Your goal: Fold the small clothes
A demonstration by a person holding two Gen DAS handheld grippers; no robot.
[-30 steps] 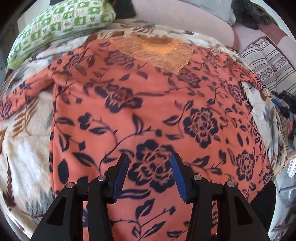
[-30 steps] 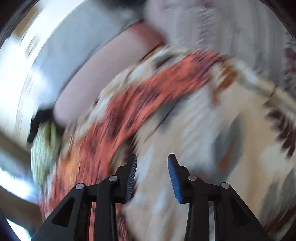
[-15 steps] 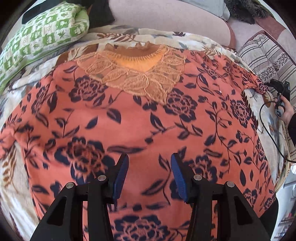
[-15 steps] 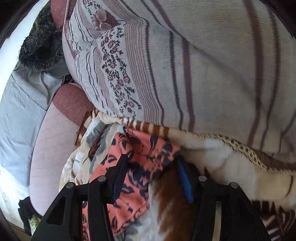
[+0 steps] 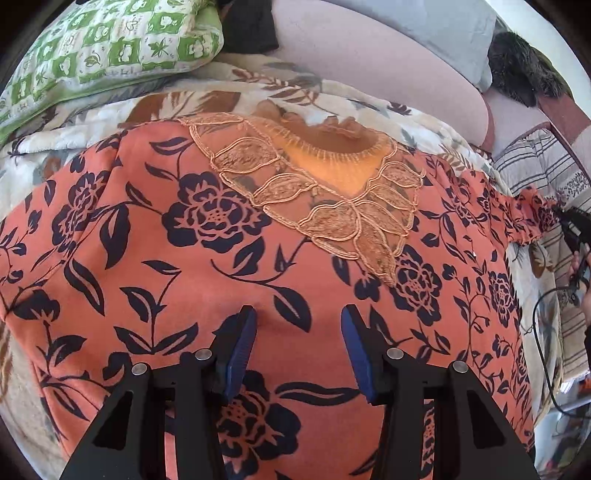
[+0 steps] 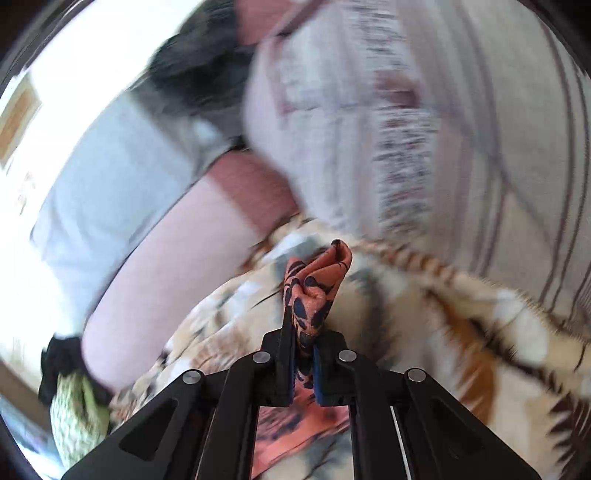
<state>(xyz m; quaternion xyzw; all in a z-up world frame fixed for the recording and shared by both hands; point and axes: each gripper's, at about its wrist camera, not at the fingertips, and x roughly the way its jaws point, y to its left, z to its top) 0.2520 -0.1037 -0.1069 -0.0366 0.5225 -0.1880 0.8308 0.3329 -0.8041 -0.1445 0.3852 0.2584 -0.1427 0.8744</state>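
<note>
An orange top with dark blue flowers (image 5: 229,251) lies spread flat on a leaf-print blanket (image 5: 325,99), its lace neckline (image 5: 332,188) toward the far side. My left gripper (image 5: 298,332) hovers open just above the chest of the top, nothing between its blue pads. In the left wrist view my right gripper (image 5: 570,225) appears at the far right edge, at the tip of the top's sleeve (image 5: 532,218). The right wrist view shows my right gripper (image 6: 304,343) shut on a bunched fold of that sleeve (image 6: 314,288), lifted off the blanket (image 6: 406,332).
A green and white patterned pillow (image 5: 103,55) lies at the far left. A pink cushion (image 5: 369,62) and a grey pillow (image 5: 436,33) back the blanket. A striped pillow (image 5: 535,170) sits at the right, close behind the held sleeve. A black cable (image 5: 546,350) hangs at the right edge.
The right gripper closed on the sleeve tip and lifted it off the blanket. The left gripper moved up along the top toward the neckline, staying open.
</note>
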